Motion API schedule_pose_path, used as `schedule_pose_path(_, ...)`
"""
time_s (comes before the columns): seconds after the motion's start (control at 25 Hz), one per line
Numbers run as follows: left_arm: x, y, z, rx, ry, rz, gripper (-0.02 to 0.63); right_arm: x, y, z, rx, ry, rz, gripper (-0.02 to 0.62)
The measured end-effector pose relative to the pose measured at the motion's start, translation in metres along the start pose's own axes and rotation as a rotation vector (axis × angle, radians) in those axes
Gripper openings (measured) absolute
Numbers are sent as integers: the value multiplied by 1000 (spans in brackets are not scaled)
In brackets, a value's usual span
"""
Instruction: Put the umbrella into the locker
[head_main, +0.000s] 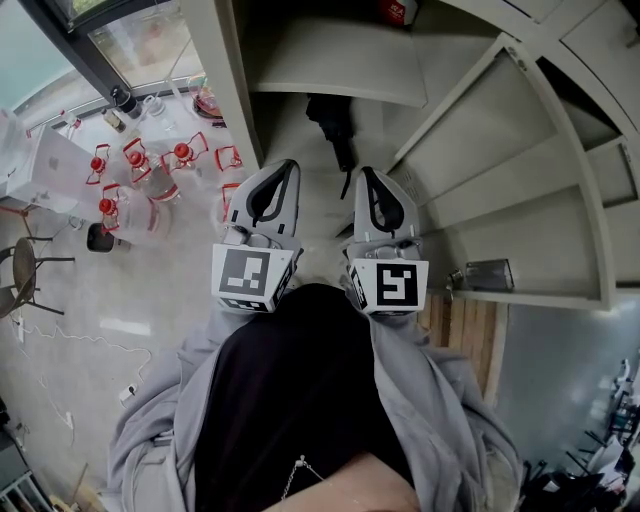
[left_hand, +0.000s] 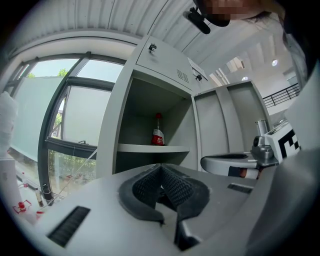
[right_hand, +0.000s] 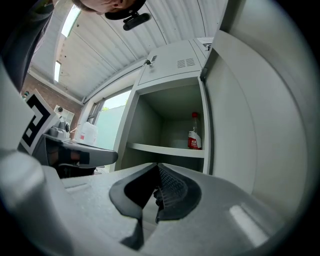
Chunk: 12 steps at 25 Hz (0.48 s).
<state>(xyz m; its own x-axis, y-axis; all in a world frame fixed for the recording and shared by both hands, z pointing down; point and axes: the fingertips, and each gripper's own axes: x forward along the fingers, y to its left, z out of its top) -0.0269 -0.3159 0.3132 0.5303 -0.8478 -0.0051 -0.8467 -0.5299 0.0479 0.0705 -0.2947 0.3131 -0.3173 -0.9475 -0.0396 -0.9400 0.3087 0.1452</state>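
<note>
Mostly matt painted metal and plastic, with rubber pads and a glossy floor.
At the top of the frame the locker (head_main: 330, 70) is smooth pale-grey painted sheet metal, matt. The left gripper (left_hand: 161, 170) and right gripper (right_hand: 157, 167) have grey fine-grained matt plastic shells; pads (left_hand: 177, 190) are black cross-hatched rubber. At left the floor (head_main: 120, 300) is polished and reflective. The sleeves (head_main: 150, 430) are soft grey cloth, and the ceiling (right_hand: 115, 45) is corrugated white sheet.

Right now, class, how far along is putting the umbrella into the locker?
Done, apparently: a dark thing, likely the umbrella, lies inside the locker below its shelf. In hand: nothing; the left gripper and right gripper show shut, empty jaws. Left: perhaps closing the open door.
</note>
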Motion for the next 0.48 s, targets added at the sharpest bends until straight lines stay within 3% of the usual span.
schedule_pose_path(0.48, 11, -4, -13, -8, 29, -26, 7, 4, -5, -12, -5, 25, 5, 3)
